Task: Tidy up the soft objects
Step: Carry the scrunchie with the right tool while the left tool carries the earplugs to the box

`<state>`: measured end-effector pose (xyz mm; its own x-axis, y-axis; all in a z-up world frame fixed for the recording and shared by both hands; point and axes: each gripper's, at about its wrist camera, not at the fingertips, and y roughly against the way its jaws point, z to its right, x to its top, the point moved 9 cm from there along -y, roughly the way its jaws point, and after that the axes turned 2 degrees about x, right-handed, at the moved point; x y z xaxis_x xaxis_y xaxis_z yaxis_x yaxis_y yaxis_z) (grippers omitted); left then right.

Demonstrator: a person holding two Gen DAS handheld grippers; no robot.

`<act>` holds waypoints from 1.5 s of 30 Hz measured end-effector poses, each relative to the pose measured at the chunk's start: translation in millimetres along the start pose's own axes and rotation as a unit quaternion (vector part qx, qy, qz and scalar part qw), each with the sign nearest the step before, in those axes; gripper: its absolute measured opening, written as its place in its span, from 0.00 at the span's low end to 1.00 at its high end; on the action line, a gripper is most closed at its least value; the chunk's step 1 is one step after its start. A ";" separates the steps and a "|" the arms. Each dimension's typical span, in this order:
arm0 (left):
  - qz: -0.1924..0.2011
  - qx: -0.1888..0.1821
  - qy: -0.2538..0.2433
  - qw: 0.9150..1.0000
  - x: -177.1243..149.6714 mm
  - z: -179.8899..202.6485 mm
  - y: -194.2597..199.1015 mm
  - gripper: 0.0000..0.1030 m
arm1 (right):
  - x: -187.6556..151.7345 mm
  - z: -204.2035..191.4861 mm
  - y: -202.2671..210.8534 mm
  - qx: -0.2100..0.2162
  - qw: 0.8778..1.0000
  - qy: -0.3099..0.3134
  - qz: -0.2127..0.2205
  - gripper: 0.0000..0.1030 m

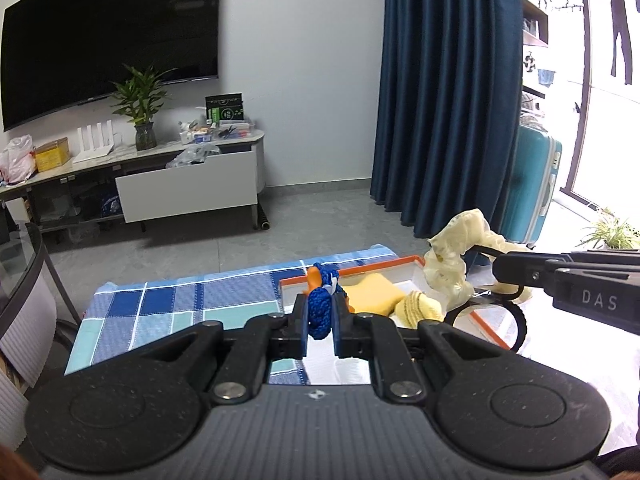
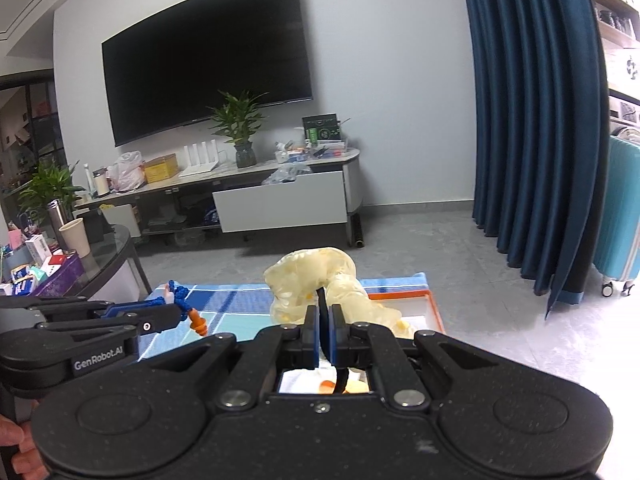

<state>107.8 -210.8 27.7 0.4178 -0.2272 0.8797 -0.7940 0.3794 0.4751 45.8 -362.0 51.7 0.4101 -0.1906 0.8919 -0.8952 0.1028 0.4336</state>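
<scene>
Both tongs tilted slightly down above tray (image 1: 404, 270); left tongs (image 1: 320, 318) clamp blue cord (image 1: 318, 312); right tongs (image 2: 324, 330) clamp black strap (image 2: 322, 300) of yellow cloth bundle (image 2: 316, 280).

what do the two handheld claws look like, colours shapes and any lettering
Both are matte black speckled plastic with two round discs at the rear, silver pivot screws and blue finger pads. The left claw carries white "GenRobot.AI" lettering on its side; the right claw shows white "DAS".
</scene>
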 end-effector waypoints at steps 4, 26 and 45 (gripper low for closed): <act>0.000 -0.008 -0.005 1.000 -3.1 9.0 0.2 0.14 | -1.9 10.6 7.5 -0.012 1.000 0.000 0.003 0.05; -0.013 -0.038 -0.030 0.999 -10.9 46.6 -11.3 0.14 | -12.6 51.8 12.5 -0.042 0.999 -0.012 -0.009 0.05; -0.030 -0.042 -0.036 0.998 -13.5 59.6 -26.0 0.14 | -13.9 56.9 -2.2 -0.043 0.999 -0.016 -0.021 0.05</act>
<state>96.5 -271.0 2.1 0.4287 -0.3138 0.8472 -0.7278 0.4357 0.5296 32.1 -415.2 31.0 0.4398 -0.2277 0.8688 -0.8587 0.1768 0.4810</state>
